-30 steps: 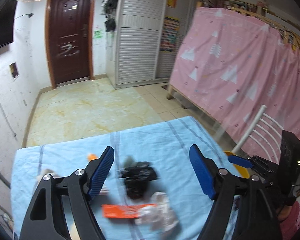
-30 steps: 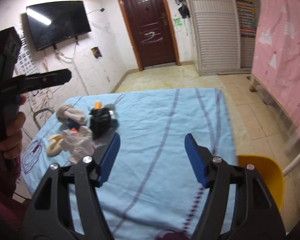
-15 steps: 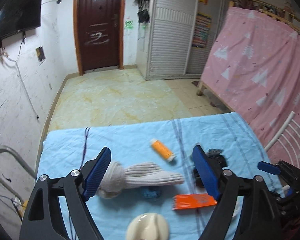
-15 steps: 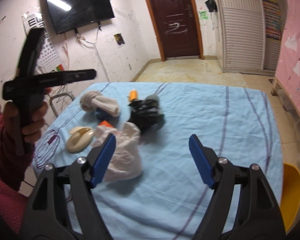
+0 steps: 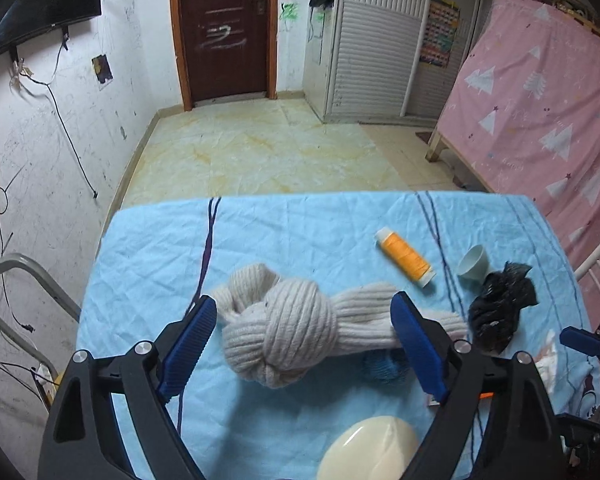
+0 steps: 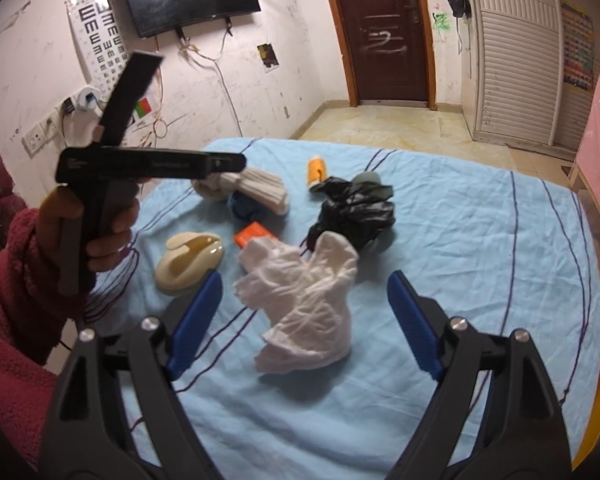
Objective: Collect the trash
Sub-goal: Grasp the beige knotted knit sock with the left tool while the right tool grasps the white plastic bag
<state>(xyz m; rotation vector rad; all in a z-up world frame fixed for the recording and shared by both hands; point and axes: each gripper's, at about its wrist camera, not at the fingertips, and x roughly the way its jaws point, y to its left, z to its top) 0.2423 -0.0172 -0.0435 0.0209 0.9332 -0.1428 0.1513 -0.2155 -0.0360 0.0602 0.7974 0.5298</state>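
A crumpled white tissue (image 6: 306, 300) lies on the blue-clothed table (image 6: 480, 240), between and just ahead of my open right gripper (image 6: 304, 320). Behind it sit a crumpled black plastic bag (image 6: 352, 212), which also shows in the left wrist view (image 5: 500, 312), and an orange wrapper (image 6: 254, 236). My left gripper (image 5: 304, 344) is open above a knotted beige knit sock (image 5: 292, 332). It also shows from the side in the right wrist view (image 6: 236, 162).
An orange thread spool (image 5: 406, 258), a small pale cup (image 5: 474, 262), a blue yarn ball (image 5: 384, 366) and a cream plastic holder (image 6: 190, 262) lie on the table. A yellow chair (image 6: 596, 412) stands at the right. A metal frame (image 5: 16, 280) stands at the left.
My left gripper has swung left, from over the black bag to over the beige sock. My right gripper has moved left and closer, to the white tissue.
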